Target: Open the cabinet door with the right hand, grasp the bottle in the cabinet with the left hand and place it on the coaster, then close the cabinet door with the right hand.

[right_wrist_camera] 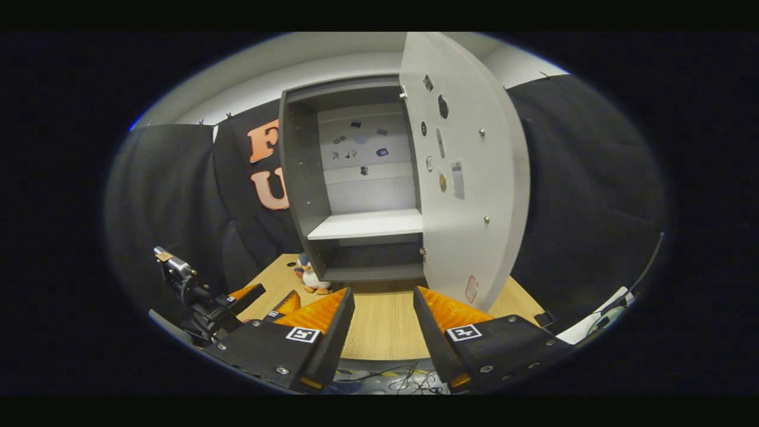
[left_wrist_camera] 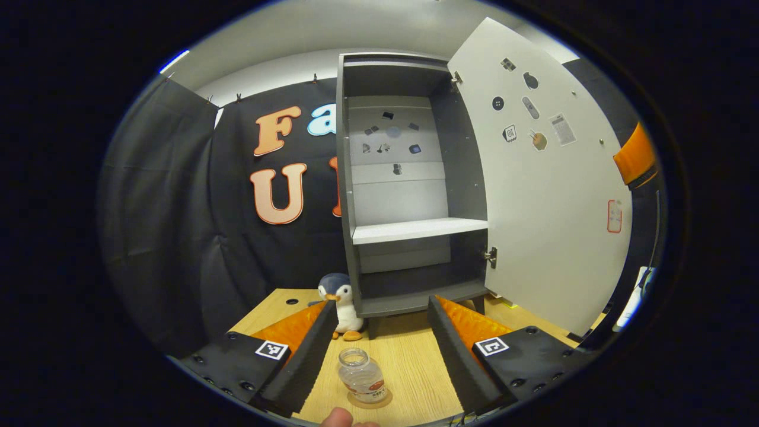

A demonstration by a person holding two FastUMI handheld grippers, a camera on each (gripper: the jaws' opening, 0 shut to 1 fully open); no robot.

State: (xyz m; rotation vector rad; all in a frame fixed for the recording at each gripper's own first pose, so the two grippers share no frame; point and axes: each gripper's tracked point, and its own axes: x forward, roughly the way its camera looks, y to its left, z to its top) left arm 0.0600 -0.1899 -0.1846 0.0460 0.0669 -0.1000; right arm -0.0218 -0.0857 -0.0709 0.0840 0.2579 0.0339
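Left gripper view: low over table (left_wrist_camera: 409,362), facing open cabinet (left_wrist_camera: 409,178), fairly near. Right gripper view: farther back, off table edge, same heading. Shared: cabinet (right_wrist_camera: 356,184), door (right_wrist_camera: 462,178), table (right_wrist_camera: 379,326).

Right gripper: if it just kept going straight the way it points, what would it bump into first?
Probably the cabinet. The open right gripper points over bare table toward the cabinet's lower compartment, just left of the open door. Depth is unclear, so it might clip the door's edge first.
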